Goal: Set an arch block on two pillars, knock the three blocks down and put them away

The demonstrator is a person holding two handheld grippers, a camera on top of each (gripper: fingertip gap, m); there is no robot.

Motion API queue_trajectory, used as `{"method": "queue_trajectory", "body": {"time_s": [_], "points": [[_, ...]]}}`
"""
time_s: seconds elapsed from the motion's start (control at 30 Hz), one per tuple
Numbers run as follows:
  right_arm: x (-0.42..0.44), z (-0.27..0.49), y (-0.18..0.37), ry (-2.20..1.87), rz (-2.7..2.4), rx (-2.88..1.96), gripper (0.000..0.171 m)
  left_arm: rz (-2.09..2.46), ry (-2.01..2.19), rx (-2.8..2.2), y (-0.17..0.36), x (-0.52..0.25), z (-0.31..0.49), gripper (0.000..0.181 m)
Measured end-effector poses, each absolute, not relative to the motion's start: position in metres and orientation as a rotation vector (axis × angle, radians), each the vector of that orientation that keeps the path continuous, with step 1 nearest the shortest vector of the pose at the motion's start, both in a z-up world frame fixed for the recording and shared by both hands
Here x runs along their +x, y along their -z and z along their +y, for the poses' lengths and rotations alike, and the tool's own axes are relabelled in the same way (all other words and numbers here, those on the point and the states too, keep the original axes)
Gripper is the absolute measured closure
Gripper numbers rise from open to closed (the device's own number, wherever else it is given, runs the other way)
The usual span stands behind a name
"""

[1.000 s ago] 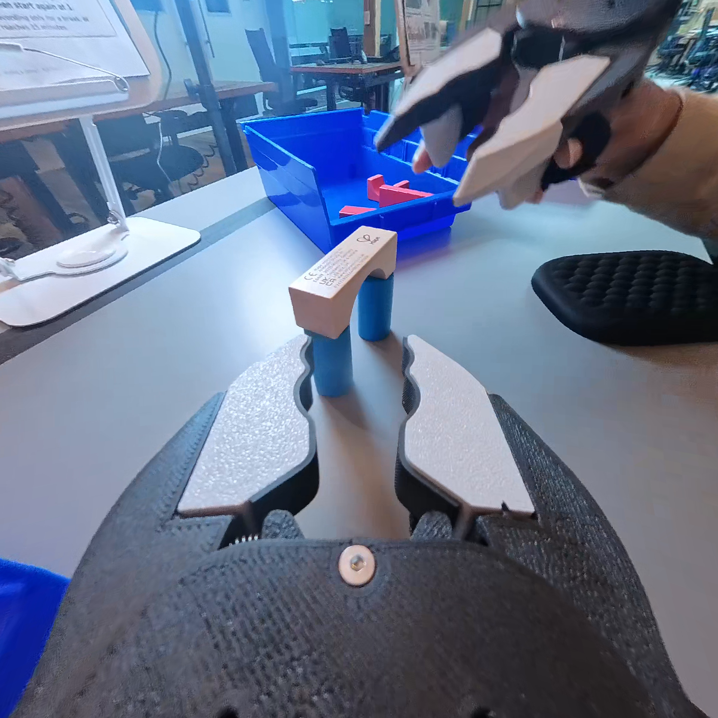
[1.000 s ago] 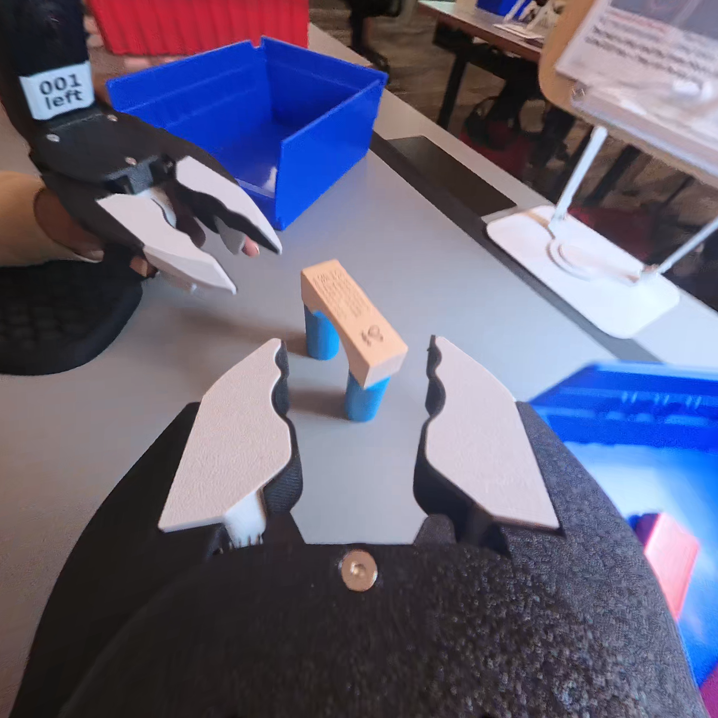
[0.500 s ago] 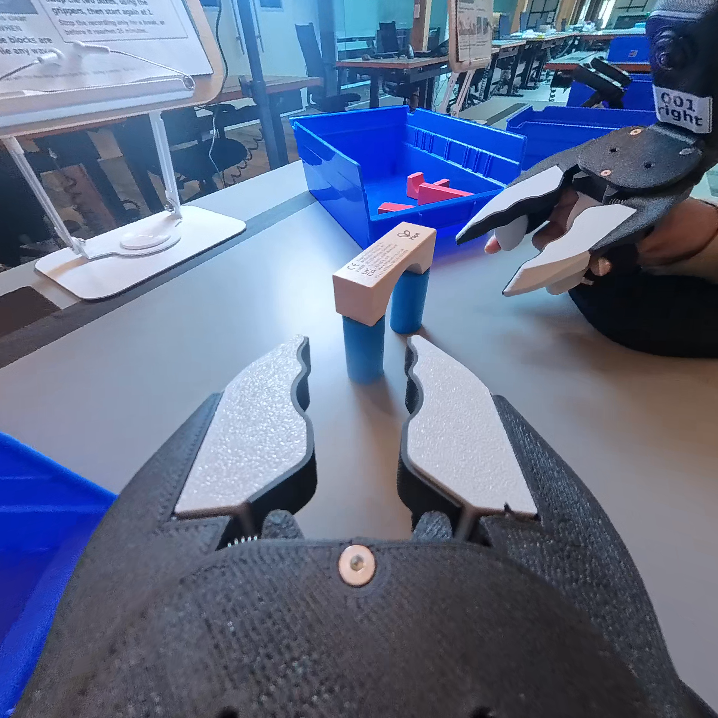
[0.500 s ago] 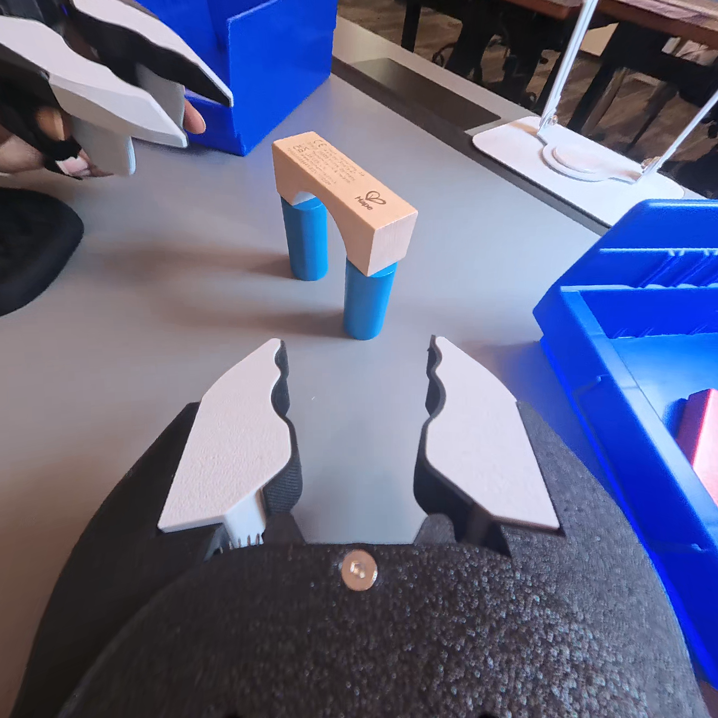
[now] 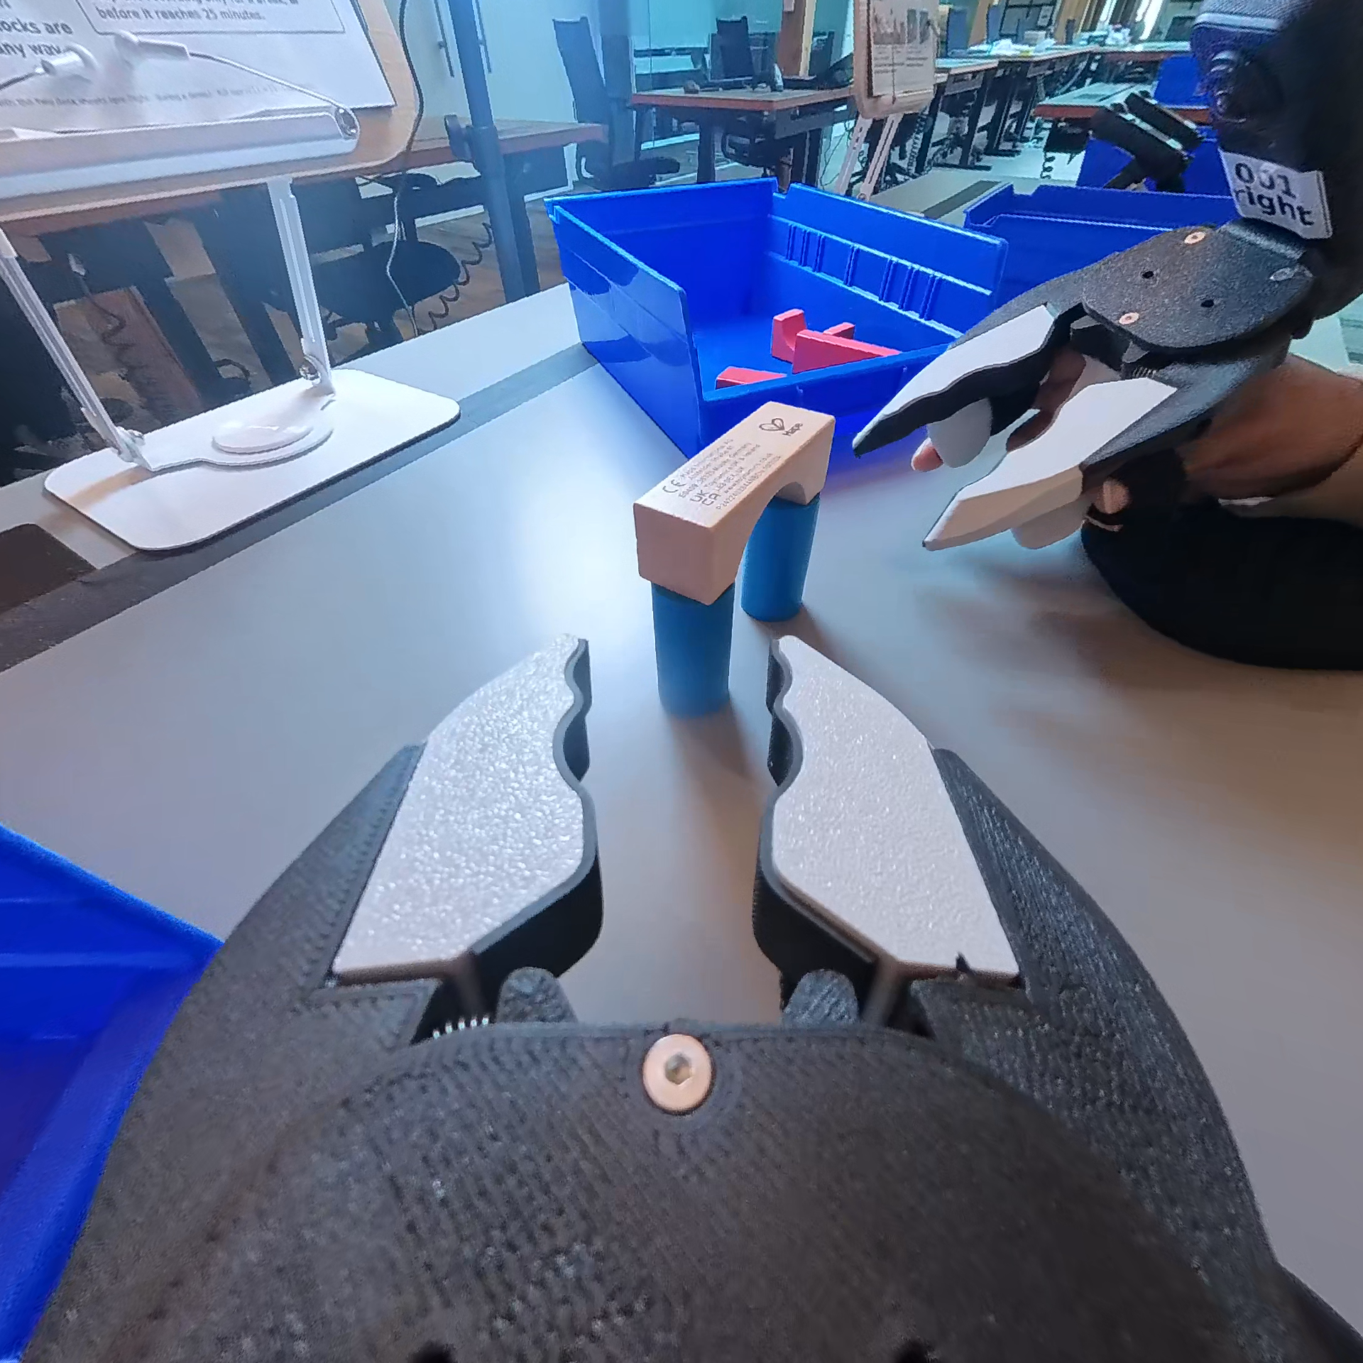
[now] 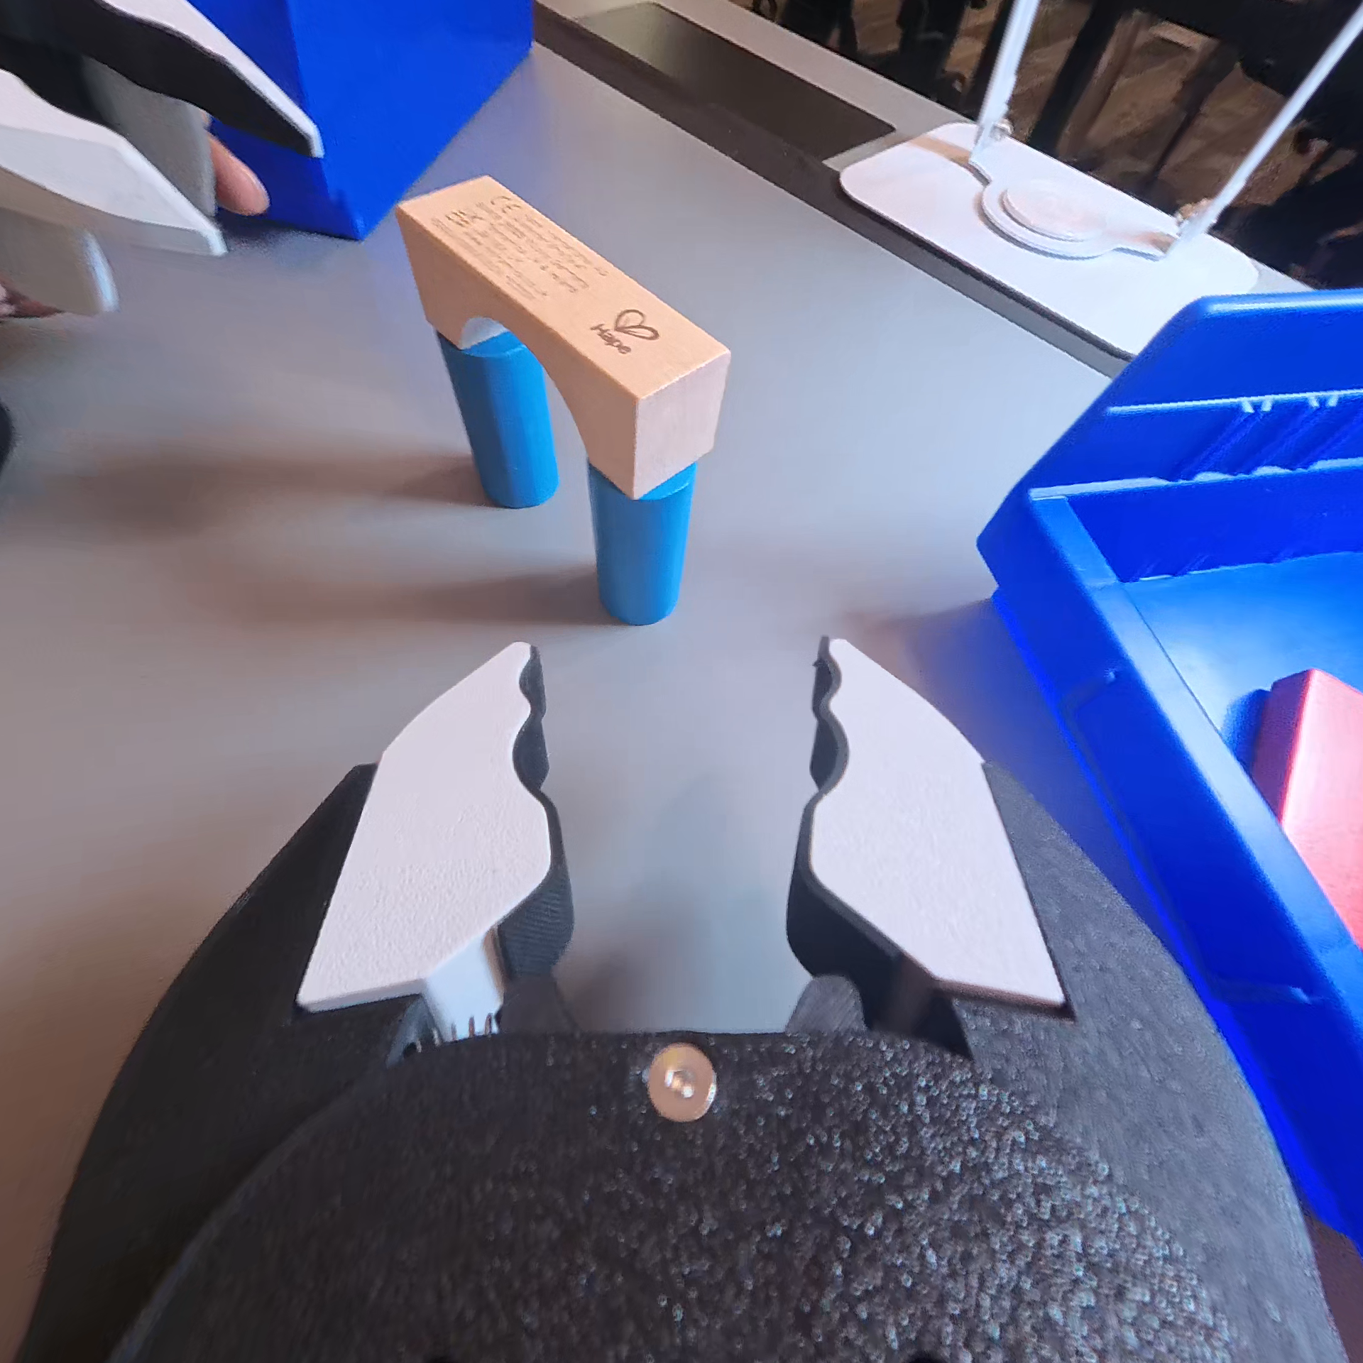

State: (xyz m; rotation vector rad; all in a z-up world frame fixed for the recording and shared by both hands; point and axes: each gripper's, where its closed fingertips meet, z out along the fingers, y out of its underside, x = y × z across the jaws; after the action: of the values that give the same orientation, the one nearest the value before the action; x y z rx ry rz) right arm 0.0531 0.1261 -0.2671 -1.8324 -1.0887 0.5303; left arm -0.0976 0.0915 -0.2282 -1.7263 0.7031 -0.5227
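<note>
Wooden arch block (image 5: 726, 496) rests across two upright blue pillars (image 5: 692, 647) mid-desk (image 5: 295, 664). Left hand-held gripper (image 5: 677, 656) and right hand-held gripper (image 6: 675, 653), jaws parted, empty, flank it, probably poised to topple it.

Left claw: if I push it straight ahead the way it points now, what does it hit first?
Most likely the nearer blue pillar, which stands just beyond the open left claw, roughly between its tips. The arch block rests on top, so it would probably topple. Depth is uncertain.

Print on arch block (image 5: 726, 483), sheet (image 5: 184, 51) — tag (image 5: 1272, 195) on right hand-held gripper (image 5: 894, 496).
</note>
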Motion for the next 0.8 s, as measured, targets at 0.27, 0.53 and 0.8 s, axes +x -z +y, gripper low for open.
{"method": "queue_trajectory", "body": {"time_s": [0.27,0.53,0.8], "points": [[-0.012,0.112,0.283,-0.662,-1.189,-1.879,0.096,0.695,0.519,-1.726,0.228,-0.099,0.093,0.135],[-0.051,0.033,0.295,-0.760,-1.604,-1.693,0.119,0.589,0.501,-1.667,0.210,-0.117,0.100,0.137],[-0.081,0.051,0.274,-0.740,-1.552,-1.690,0.119,0.566,0.485,-1.649,0.205,-0.121,0.101,0.139]]}}
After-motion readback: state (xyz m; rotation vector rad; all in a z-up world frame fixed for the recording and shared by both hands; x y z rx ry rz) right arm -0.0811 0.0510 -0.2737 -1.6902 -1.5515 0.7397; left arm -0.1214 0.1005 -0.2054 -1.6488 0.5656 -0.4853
